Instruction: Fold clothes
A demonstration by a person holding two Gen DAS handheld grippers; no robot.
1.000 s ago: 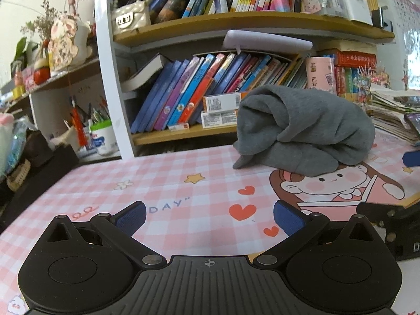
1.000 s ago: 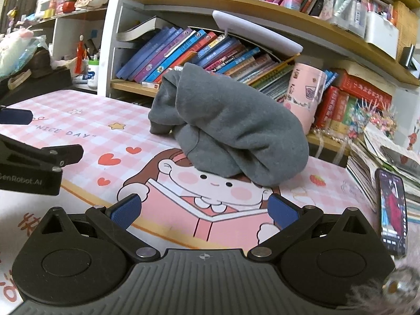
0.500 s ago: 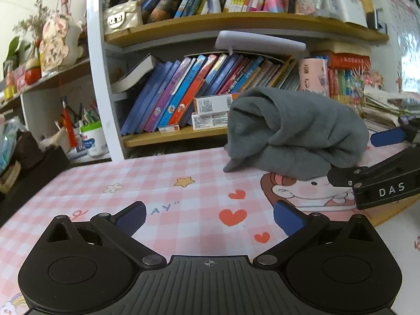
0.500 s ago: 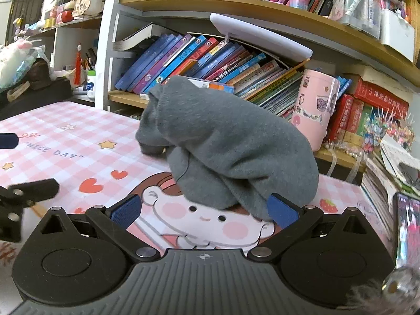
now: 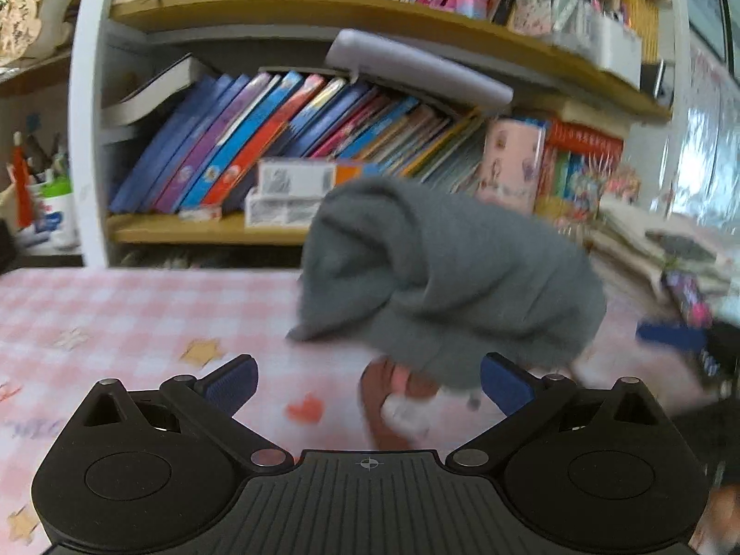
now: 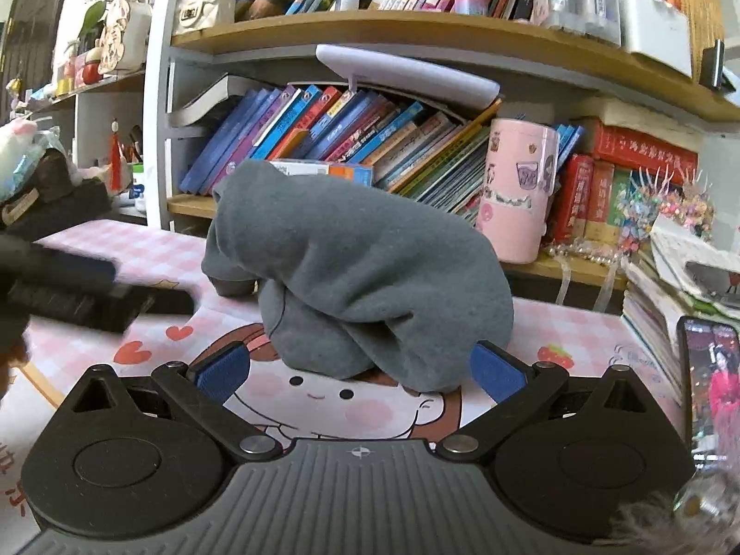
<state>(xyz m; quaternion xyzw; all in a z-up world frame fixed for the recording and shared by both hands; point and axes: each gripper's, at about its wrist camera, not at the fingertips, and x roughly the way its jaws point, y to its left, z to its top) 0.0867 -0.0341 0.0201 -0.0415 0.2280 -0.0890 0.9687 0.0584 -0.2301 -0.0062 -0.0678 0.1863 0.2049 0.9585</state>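
The grey garment (image 6: pixel 356 286) is sitting bunched on the pink table mat (image 6: pixel 578 323), straight ahead of the right gripper (image 6: pixel 356 370) (the nearer one); the left gripper (image 5: pixel 367 377) is flanking it, both spread apart and gripping nothing.

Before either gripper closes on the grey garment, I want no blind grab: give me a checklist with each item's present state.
1. Right gripper open: ok.
2. Left gripper open: ok.
3. Grey garment between the right fingers: ok.
4. Garment spread flat for folding: not ok, bunched in a heap.
5. Hem or edge to pinch identified: cannot tell.
6. Phone apart from the garment: ok.
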